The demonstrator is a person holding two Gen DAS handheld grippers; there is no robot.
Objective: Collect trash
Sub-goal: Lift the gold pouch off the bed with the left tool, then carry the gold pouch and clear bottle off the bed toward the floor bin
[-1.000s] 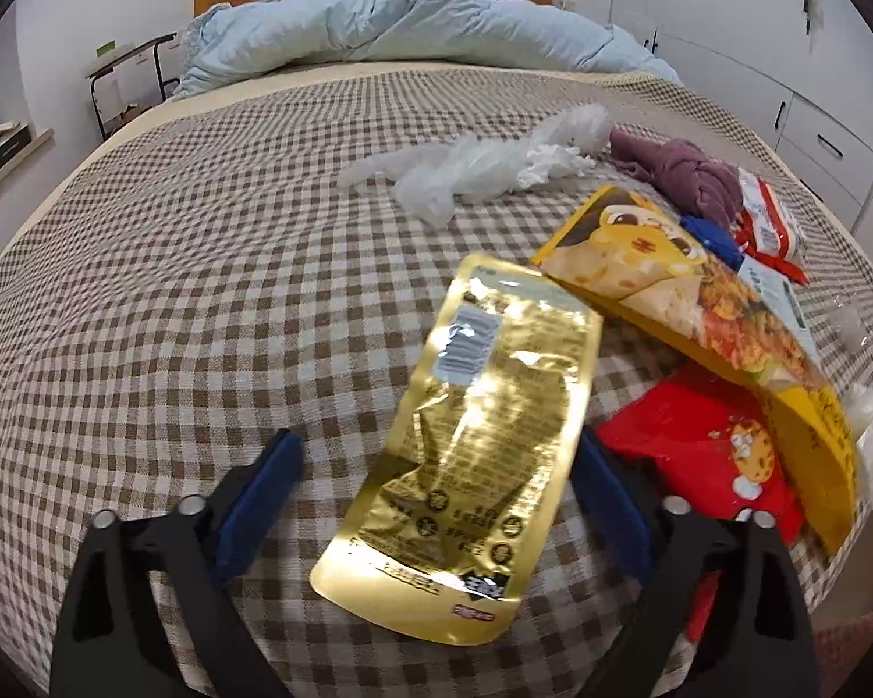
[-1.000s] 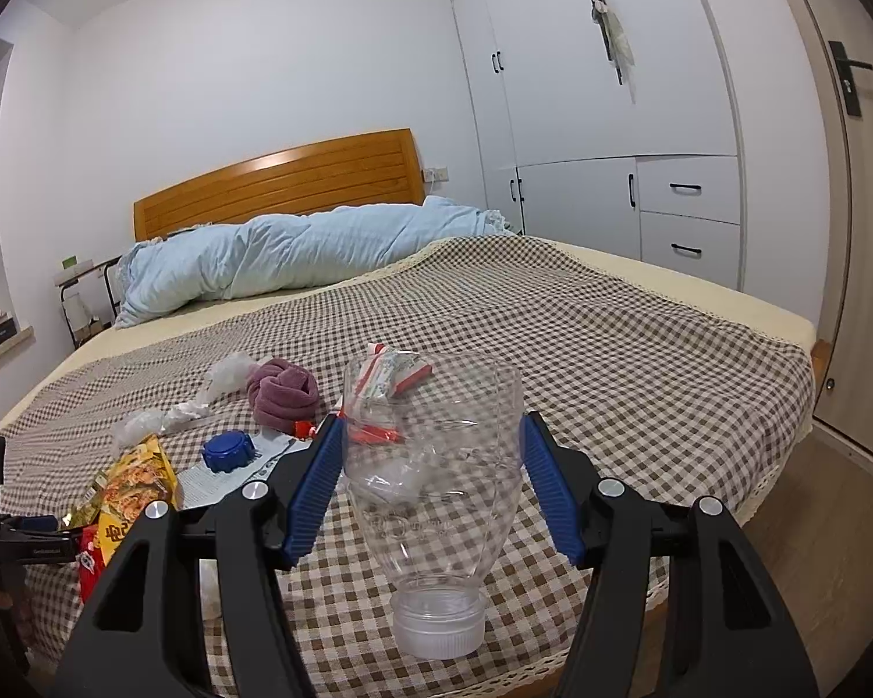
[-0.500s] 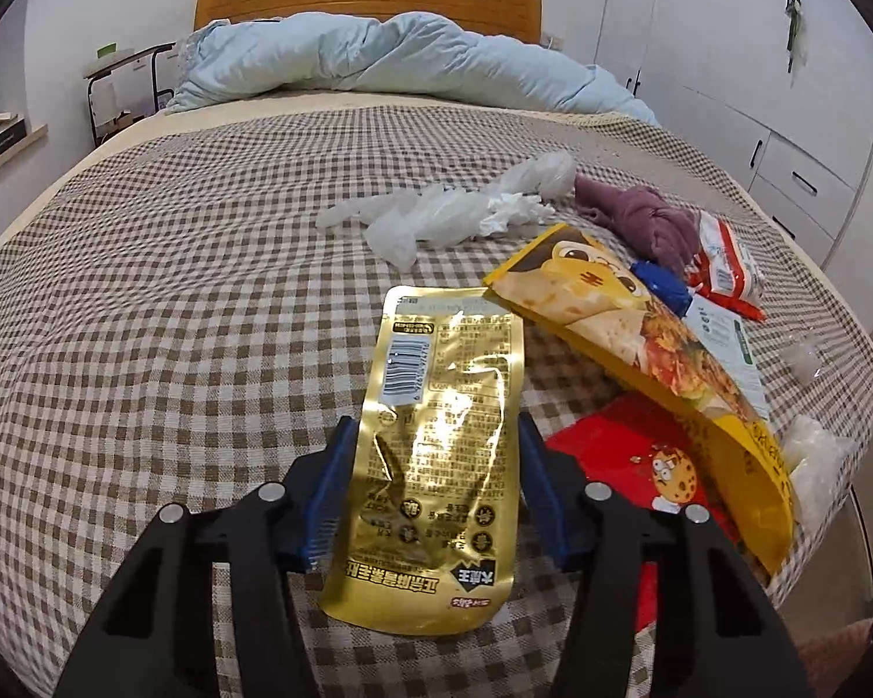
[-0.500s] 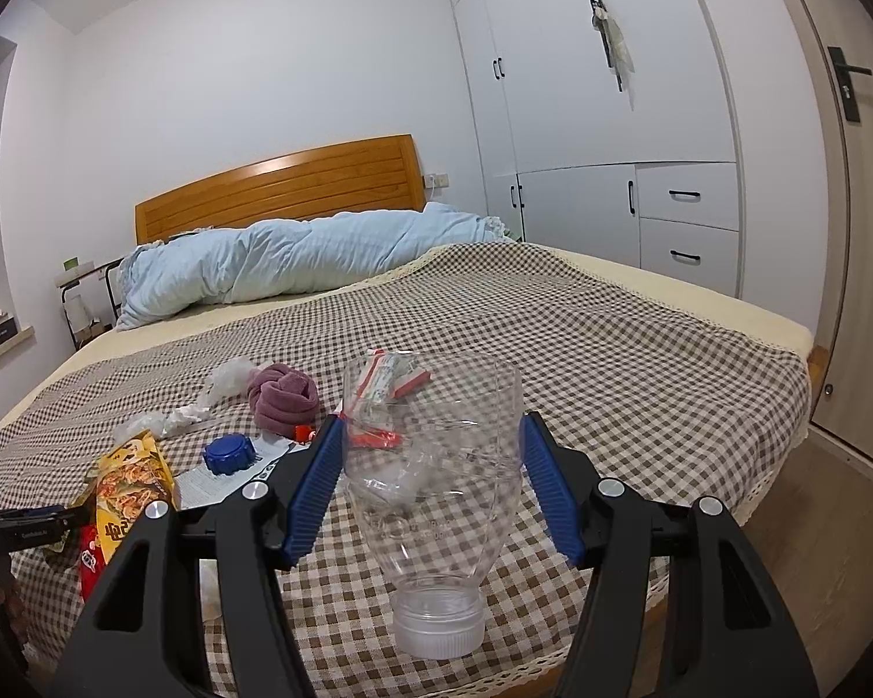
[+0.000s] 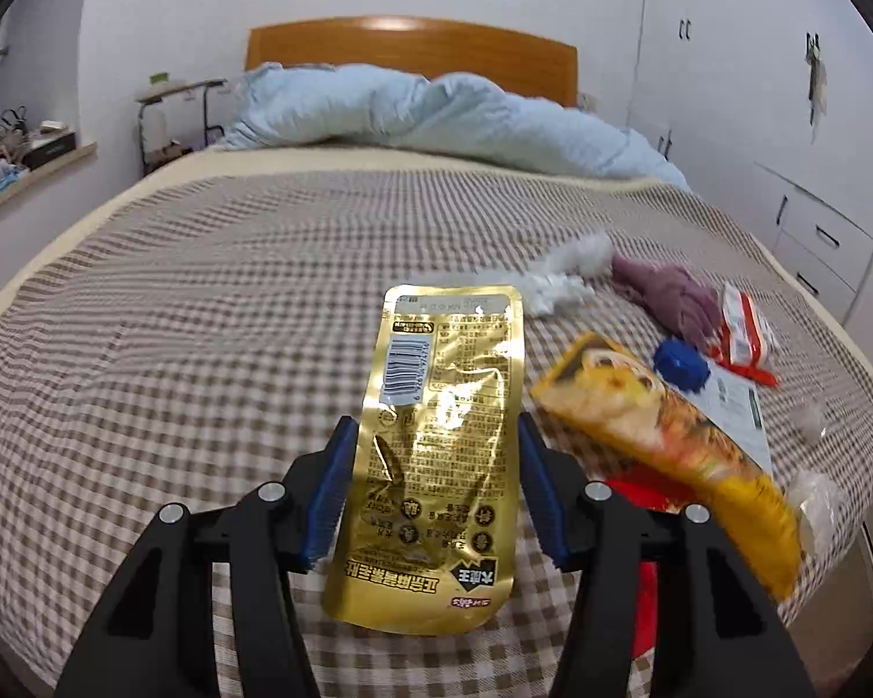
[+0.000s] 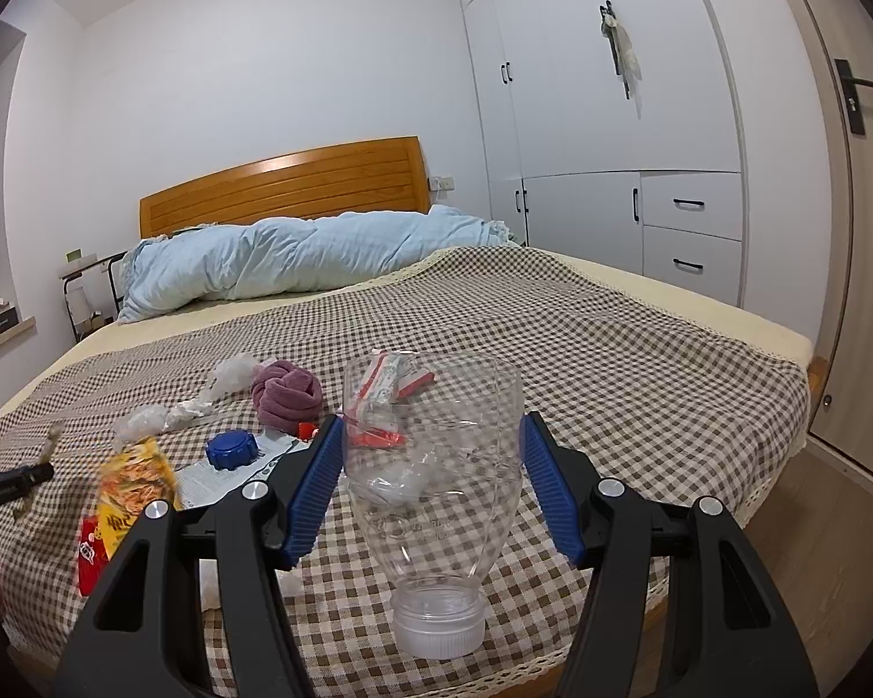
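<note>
The blue bottle cap [image 5: 681,364] on the checked bedspread [image 5: 174,349] serves as the landmark here. Farthest to its left, the left gripper [image 5: 436,488] holds a gold foil pouch [image 5: 436,453], its blue pads pressed to the pouch's two long edges. The pouch stands up and clear of the bedspread, barcode side to the camera, so it looks lifted to be carried off, not just lined up for a grab.

Nearer the cap, to its lower left, a yellow snack bag [image 5: 663,448] lies slantwise, with a red wrapper [image 5: 640,494] partly tucked under it. Beyond the cap sit a wad of white plastic [image 5: 559,279] and a balled purple cloth [image 5: 669,296]. Just right of the cap are a white leaflet [image 5: 739,407] and a red-and-white packet [image 5: 748,331]. All of these rest loose on the bed, probably the rubbish not yet gathered.

In the right wrist view, the right gripper [image 6: 433,483] is clamped on a cut clear plastic bottle [image 6: 433,465], down and to the right of the cap [image 6: 233,451]. The bottle is held neck down and open end up, its white lid [image 6: 439,622] lowest, which suits it as a small bin; something pale and crumpled seems to lie inside, though that is hard to make out.
</note>
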